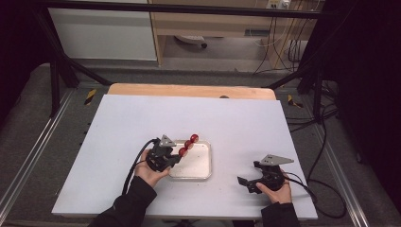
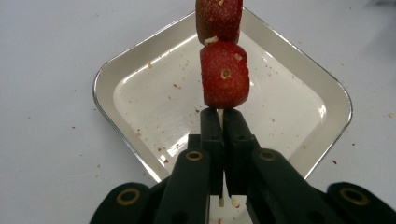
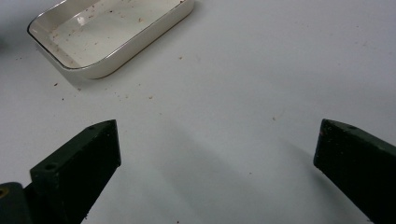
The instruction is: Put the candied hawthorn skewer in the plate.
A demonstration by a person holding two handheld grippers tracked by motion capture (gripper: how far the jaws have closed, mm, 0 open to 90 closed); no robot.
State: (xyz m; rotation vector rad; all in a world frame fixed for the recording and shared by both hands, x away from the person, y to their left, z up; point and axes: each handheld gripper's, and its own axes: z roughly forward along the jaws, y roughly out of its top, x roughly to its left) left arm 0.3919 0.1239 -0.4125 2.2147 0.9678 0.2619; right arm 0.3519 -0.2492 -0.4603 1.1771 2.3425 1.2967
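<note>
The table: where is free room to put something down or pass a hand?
Free: the far table beyond the tray, and the strip between the tray and the right claw. Crowded: the tray's left side, where the left claw holds the skewer over it.

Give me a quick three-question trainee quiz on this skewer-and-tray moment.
1. True or false: the left gripper is shut on the skewer of red pieces.
2. How do the right gripper jaws stand: A wide apart with nothing between them, B shut, C clamped on the tray?
3. What lies under the skewer?

Key:
1. True.
2. A.
3. The white tray, holding only crumbs.
</note>
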